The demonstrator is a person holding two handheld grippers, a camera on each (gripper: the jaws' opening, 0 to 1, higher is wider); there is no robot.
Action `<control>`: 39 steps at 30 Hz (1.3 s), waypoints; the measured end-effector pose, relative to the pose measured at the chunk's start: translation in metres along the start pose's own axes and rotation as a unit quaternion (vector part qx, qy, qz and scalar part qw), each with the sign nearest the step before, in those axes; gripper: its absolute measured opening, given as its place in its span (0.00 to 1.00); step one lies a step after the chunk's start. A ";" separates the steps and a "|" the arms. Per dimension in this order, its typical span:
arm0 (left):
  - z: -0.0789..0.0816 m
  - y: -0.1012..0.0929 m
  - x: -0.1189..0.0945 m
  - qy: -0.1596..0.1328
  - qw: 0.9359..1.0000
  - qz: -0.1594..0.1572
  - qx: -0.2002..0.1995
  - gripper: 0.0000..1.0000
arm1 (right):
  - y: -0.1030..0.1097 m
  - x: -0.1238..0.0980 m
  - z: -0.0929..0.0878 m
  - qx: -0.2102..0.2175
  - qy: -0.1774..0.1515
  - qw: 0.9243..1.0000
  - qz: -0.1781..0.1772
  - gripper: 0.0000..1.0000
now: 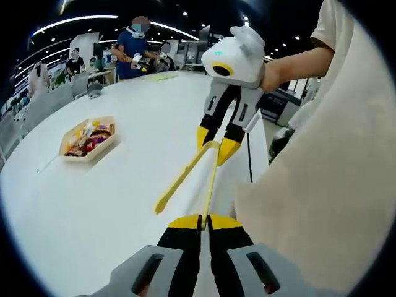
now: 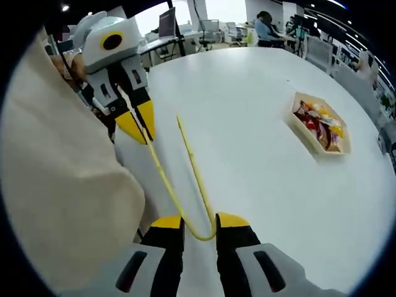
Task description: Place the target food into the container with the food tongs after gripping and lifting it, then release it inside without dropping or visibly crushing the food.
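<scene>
Yellow food tongs (image 1: 184, 176) hang in the air between my two grippers, above the white table (image 1: 124, 204). My left gripper (image 1: 205, 221) is shut on the tip of one tong arm. The other arm's tip is free. My right gripper (image 1: 215, 143) reaches in from the upper right and grips the tongs at their bend. In the right gripper view, the bend of the tongs (image 2: 192, 162) sits between my right gripper (image 2: 201, 221) jaws, and the left gripper (image 2: 139, 127) pinches the far arm. A shallow tray of wrapped food (image 1: 88, 140) (image 2: 322, 124) lies farther off on the table.
The holder's cream clothing (image 1: 322, 185) takes up the right side, just past the table edge (image 1: 263, 154). People stand behind the table's far end (image 1: 133, 46), with chairs and desks around it.
</scene>
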State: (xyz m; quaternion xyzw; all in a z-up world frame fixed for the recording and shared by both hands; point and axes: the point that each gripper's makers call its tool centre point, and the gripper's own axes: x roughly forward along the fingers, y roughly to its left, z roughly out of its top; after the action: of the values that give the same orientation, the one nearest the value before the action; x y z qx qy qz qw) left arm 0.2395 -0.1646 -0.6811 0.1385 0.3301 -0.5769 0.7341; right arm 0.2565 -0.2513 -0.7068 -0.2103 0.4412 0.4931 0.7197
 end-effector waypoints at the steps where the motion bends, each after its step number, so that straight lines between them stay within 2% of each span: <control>1: -0.001 0.000 0.000 0.002 1.000 0.000 0.001 0.00 | -0.001 0.001 -0.001 0.001 0.001 1.000 0.000 0.19; 10: -0.008 0.005 0.007 0.021 1.000 -0.005 0.010 0.00 | -0.005 0.010 -0.002 -0.013 0.022 1.000 -0.006 0.19; 22: -0.018 0.013 0.019 0.039 0.999 -0.009 0.013 0.00 | -0.013 0.019 -0.008 -0.005 0.033 0.999 -0.003 0.19; 30: -0.021 0.013 0.026 0.046 0.999 -0.013 0.013 0.01 | -0.016 0.025 -0.014 -0.015 0.054 0.998 -0.010 0.19; 39: -0.029 0.018 0.033 0.055 0.998 -0.010 0.008 0.01 | -0.020 0.030 -0.016 -0.013 0.060 0.998 -0.012 0.19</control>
State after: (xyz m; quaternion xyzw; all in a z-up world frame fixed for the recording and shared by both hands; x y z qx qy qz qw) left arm 0.2505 -0.1673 -0.7271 0.1723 0.3669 -0.5786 0.7077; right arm 0.2711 -0.2559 -0.7427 -0.2539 0.4750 0.4767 0.6948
